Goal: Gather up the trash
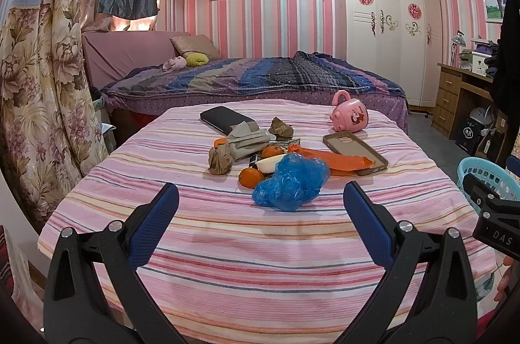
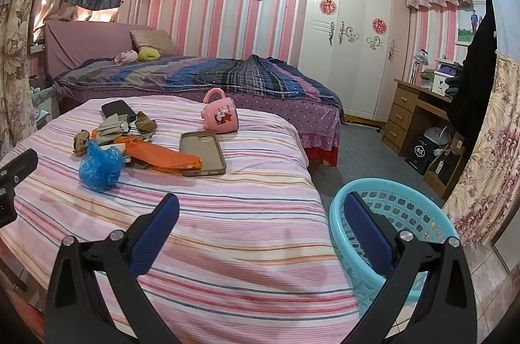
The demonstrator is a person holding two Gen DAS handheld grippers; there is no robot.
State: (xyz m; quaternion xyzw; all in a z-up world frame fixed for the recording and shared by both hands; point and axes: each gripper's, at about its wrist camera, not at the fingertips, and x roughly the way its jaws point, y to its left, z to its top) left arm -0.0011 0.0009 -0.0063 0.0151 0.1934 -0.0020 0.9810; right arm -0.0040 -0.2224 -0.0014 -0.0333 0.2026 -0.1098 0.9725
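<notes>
Both grippers — left, right — hang released before the blue bag: light, soft, slippery — pinch its crumpled top.

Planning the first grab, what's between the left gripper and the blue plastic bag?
Only bare striped cloth lies between the open left gripper and the blue plastic bag, in the left wrist view.

The left gripper gapes wide above the pink striped cloth, just short of a crumpled blue plastic bag beside small oranges.
</notes>
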